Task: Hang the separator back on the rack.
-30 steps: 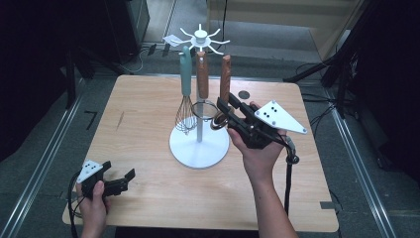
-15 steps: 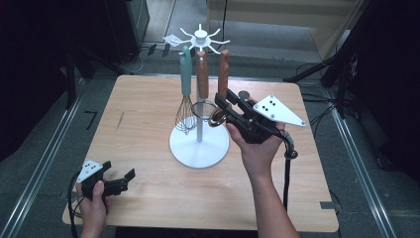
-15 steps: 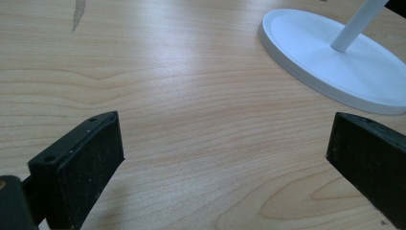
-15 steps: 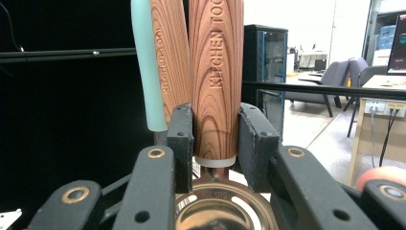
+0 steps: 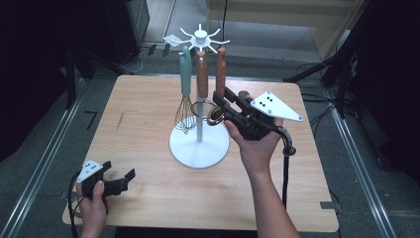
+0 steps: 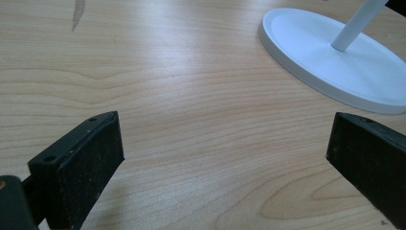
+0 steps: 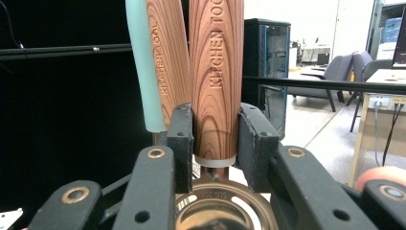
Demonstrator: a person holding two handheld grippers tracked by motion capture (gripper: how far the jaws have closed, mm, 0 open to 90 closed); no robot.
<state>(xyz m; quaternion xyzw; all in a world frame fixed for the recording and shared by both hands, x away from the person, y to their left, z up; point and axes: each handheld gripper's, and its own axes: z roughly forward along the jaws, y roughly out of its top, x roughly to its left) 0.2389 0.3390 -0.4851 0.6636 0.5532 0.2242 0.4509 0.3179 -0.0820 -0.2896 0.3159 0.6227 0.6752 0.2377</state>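
Observation:
A white utensil stand (image 5: 199, 148) rises from the middle of the wooden table (image 5: 143, 99), with a teal-handled whisk (image 5: 185, 106) hanging from its hooked top. Two wood-handled utensils hang beside it. My right gripper (image 5: 220, 105) is shut on the lower end of the right-hand wooden handle (image 5: 221, 62), close to the stand's pole. In the right gripper view both pads press that handle (image 7: 216, 72), just above a metal bowl (image 7: 222, 211). The second wooden handle (image 7: 167, 57) and the teal handle (image 7: 142, 62) are behind it. My left gripper (image 5: 120, 181) rests open at the table's front left, nothing between its fingers (image 6: 91, 163).
The stand's round base (image 6: 335, 62) lies ahead and to the right of the left gripper. A dark streak (image 5: 120, 120) marks the tabletop at the left. Cables and dark equipment surround the table, with metal floor rails on both sides.
The right gripper has crept slightly up and toward the stand with the wooden-handled utensil in it. The left gripper has stayed where it was.

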